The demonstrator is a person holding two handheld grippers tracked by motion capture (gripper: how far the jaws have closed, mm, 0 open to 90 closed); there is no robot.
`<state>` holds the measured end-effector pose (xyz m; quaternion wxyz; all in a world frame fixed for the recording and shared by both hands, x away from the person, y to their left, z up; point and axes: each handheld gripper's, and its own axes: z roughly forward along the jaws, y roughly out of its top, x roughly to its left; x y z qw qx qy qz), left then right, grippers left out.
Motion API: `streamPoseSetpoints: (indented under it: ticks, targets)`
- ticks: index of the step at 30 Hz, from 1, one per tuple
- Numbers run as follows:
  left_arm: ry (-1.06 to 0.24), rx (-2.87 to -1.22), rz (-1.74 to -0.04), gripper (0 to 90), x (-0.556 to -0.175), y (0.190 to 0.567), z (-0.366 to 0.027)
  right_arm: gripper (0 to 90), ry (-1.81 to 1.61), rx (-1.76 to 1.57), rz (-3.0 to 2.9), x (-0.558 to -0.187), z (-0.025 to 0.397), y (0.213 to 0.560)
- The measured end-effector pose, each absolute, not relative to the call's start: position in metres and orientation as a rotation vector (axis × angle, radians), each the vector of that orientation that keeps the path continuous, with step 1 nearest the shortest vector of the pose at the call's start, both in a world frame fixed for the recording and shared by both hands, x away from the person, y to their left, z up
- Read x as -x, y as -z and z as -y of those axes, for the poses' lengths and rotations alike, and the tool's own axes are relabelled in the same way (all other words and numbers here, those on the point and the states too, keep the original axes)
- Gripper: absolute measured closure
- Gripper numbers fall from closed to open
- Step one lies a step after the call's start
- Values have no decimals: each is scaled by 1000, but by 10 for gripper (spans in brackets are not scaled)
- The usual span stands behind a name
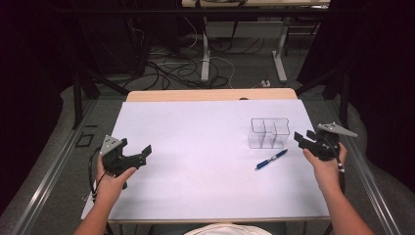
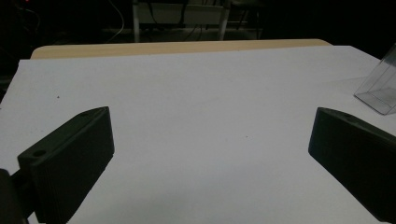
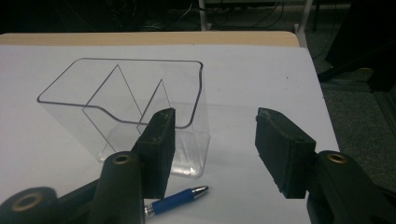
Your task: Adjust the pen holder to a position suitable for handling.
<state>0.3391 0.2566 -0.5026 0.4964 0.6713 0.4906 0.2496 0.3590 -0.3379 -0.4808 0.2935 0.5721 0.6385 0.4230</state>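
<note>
A clear plastic organizer (image 1: 267,132) with inner dividers stands on the white table (image 1: 205,161), right of centre. A blue pen (image 1: 270,159) lies just in front of it, tip toward the near left. My right gripper (image 1: 304,138) hovers at the table's right edge, open and empty. In the right gripper view the organizer (image 3: 126,112) sits behind the left jaw and the pen (image 3: 177,200) lies below between the jaws. My left gripper (image 1: 136,152) is held over the table's left side, open wide with nothing in it. The left gripper view catches a corner of the organizer (image 2: 380,88).
A bare wooden strip (image 1: 210,94) runs along the table's far edge. Beyond it are table legs (image 1: 205,54) and cables on the floor. Metal rails (image 1: 49,171) flank both sides of the table.
</note>
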Motion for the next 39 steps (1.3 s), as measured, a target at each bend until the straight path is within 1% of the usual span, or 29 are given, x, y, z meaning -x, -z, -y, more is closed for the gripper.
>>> streamPoseSetpoints:
  ticks: [1,2,7,10,13,22,39]
  targets:
    - [-606,-1627,-1187,1,-339,503,-257,521,-1121,-1505,-1690,-362,337,481]
    - [-605,-1625,-1189,2,-339,503,-257,573,-1117,-1513,-1699,-363,337,480]
    - [-605,-1633,-1189,2,-340,503,-257,757,-1068,-1504,-1725,-379,335,478]
    - [-601,-1634,-1193,1,-340,504,-257,842,-1067,-1520,-1748,-392,334,482]
    - [-601,-1636,-1194,2,-340,504,-257,900,-1045,-1528,-1760,-402,333,487]
    - [-600,-1635,-1199,2,-340,505,-257,900,-1029,-1555,-1804,-420,329,502]
    - [-598,-1636,-1205,3,-341,506,-257,900,-1073,-1552,-1823,-422,324,506]
